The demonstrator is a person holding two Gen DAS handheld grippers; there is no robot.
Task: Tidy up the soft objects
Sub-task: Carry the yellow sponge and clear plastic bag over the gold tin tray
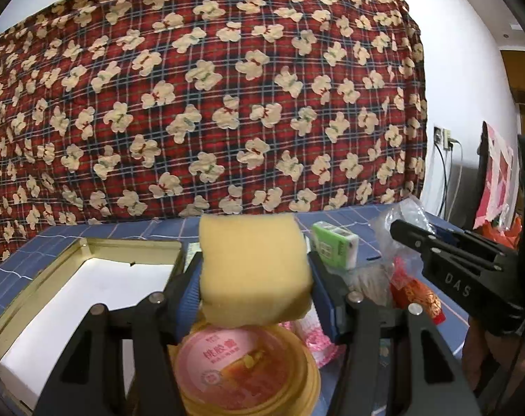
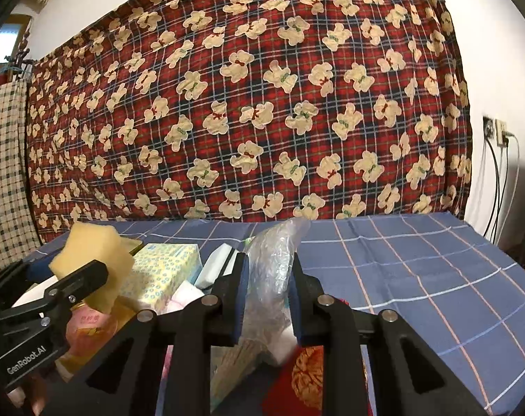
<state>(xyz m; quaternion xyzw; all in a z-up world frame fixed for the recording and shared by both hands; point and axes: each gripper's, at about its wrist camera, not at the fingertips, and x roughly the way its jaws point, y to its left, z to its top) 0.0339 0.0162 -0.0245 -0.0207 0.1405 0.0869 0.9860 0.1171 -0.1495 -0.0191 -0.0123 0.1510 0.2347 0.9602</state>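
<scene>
A yellow sponge block [image 1: 253, 270] is clamped in my left gripper [image 1: 255, 277], lifted above a round tub with a pink lid [image 1: 234, 360]. The same sponge [image 2: 95, 260] shows at the left of the right wrist view, with the left gripper [image 2: 68, 287] around it. My right gripper [image 2: 267, 277] is shut on a crumpled clear plastic bag [image 2: 272, 267], held upright between its blue pads. In the left wrist view that gripper [image 1: 446, 253] reaches in from the right beside the bag [image 1: 397, 222].
An open box [image 1: 89, 277] with gold walls and a white floor lies at the left on the blue checked cloth [image 2: 418, 270]. A green and white pack [image 1: 335, 246], a tissue pack [image 2: 165, 274] and red packets [image 1: 418, 298] crowd the middle. A teddy-print blanket [image 1: 206, 97] hangs behind.
</scene>
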